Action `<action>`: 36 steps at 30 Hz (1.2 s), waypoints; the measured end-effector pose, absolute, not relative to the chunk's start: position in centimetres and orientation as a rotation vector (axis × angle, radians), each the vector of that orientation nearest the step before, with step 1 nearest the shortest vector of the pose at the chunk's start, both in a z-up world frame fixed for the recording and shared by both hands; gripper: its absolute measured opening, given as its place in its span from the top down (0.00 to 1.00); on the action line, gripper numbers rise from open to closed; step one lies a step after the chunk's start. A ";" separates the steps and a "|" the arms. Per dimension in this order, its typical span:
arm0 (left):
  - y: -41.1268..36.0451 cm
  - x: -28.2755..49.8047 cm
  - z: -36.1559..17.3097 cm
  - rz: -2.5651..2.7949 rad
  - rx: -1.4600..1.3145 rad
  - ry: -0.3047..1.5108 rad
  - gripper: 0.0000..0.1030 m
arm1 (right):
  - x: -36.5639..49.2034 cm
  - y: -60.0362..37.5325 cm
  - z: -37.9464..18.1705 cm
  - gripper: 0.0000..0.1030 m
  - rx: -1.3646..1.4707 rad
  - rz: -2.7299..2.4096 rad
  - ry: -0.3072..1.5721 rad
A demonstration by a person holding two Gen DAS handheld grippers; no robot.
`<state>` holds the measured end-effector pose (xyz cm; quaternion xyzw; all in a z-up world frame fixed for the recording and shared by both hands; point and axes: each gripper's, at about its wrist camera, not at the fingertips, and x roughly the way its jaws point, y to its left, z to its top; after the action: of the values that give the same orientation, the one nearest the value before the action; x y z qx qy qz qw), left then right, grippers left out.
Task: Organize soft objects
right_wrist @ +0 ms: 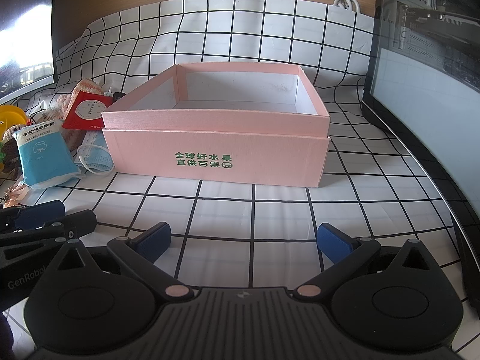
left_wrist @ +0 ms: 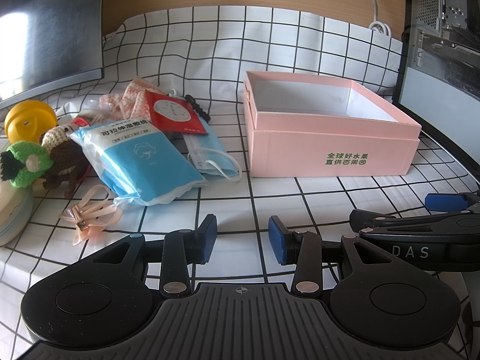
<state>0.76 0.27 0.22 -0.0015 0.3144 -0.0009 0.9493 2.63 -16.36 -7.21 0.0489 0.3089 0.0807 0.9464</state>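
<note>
An open pink box [left_wrist: 330, 156] [right_wrist: 216, 159] stands on the checked cloth, its white inside bare. Left of it lies a pile of soft things: a blue cotton-pad pack [left_wrist: 141, 156] [right_wrist: 45, 153], a blue face mask [left_wrist: 216, 162] [right_wrist: 96, 156], a red sachet [left_wrist: 174, 114] [right_wrist: 87, 111], a pink knitted cloth [left_wrist: 132, 96], a brown crochet toy [left_wrist: 64, 153], a green crochet toy [left_wrist: 27, 162] and a pink ribbon bow [left_wrist: 90, 216]. My left gripper [left_wrist: 242, 240] is open and empty, low over the cloth in front of the pile. My right gripper [right_wrist: 244, 240] is wide open and empty, facing the box.
A yellow round object [left_wrist: 28, 120] and a pale case [left_wrist: 15, 213] lie at the far left. A dark monitor [left_wrist: 51, 30] stands behind the pile. A computer case [right_wrist: 426, 60] stands at the right. A white cable [left_wrist: 379, 25] hangs at the back wall.
</note>
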 end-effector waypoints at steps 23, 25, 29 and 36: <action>0.5 1.3 0.4 -0.003 -0.005 0.640 0.58 | 2.4 -16.2 -7.5 0.00 0.100 0.164 0.629; 0.4 1.3 0.4 -0.002 -0.002 0.640 0.58 | 2.3 -16.1 -7.6 0.00 0.100 0.164 0.629; 0.5 1.4 0.4 0.000 0.005 0.640 0.57 | 2.3 -16.1 -7.6 0.00 0.094 0.179 0.653; 2.7 0.6 1.3 -0.100 -0.116 0.690 0.59 | 3.5 -16.3 -6.7 0.00 0.053 0.236 0.798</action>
<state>0.58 2.66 1.29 -0.0570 0.3381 -0.0488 0.9381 3.48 -16.30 -6.65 0.0258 0.3877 0.1146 0.9143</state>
